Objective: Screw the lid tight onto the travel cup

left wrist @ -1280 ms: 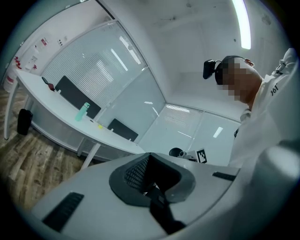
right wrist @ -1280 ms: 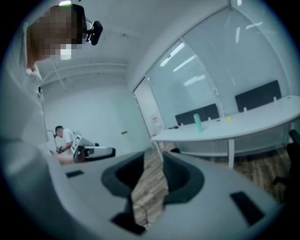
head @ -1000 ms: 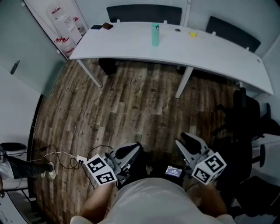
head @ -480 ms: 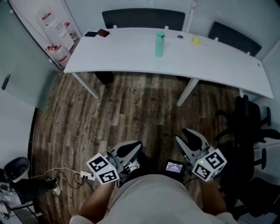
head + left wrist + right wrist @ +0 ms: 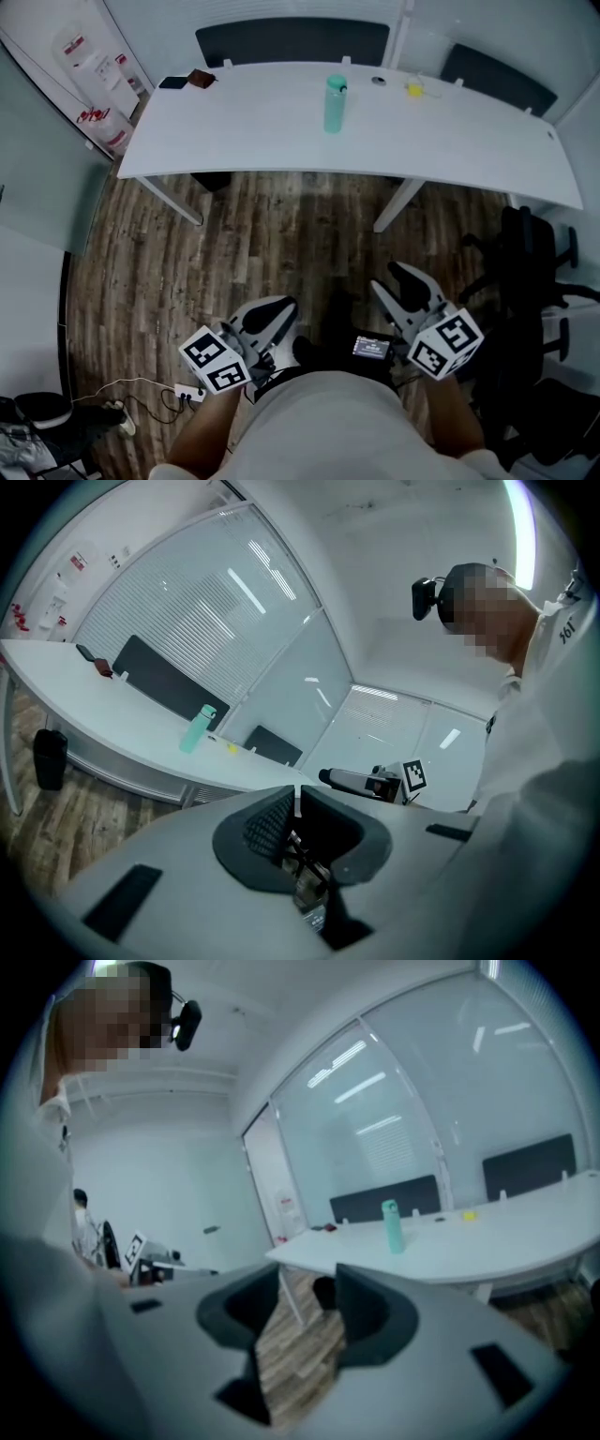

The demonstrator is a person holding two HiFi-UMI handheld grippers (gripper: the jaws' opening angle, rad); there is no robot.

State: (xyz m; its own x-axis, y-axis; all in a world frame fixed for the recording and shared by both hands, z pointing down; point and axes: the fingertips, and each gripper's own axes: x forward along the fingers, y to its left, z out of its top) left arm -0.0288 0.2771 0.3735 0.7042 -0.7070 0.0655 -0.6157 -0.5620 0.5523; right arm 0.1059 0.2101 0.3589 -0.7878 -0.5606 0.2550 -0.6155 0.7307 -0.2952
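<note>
A teal travel cup (image 5: pixel 334 103) stands upright with its lid on, on the long white table (image 5: pixel 469 131) across the room; it also shows in the left gripper view (image 5: pixel 196 729) and the right gripper view (image 5: pixel 392 1225). Both grippers hang close to the person's body, far from the cup. My left gripper (image 5: pixel 270 317) is shut, jaws together with nothing between them (image 5: pixel 296 803). My right gripper (image 5: pixel 401 286) is opening, with only wooden floor seen in the gap between its jaws (image 5: pixel 307 1302).
On the table lie a small dark round thing (image 5: pixel 378 81), a yellow object (image 5: pixel 413 89), a phone (image 5: pixel 173 82) and a brown item (image 5: pixel 199 78). Dark chairs (image 5: pixel 291 42) stand behind it and an office chair (image 5: pixel 525 253) at right. Cables and a power strip (image 5: pixel 187 392) lie on the floor.
The head view has shifted: the table and cup sit lower and nearer in the picture. Both grippers stay by the person's body.
</note>
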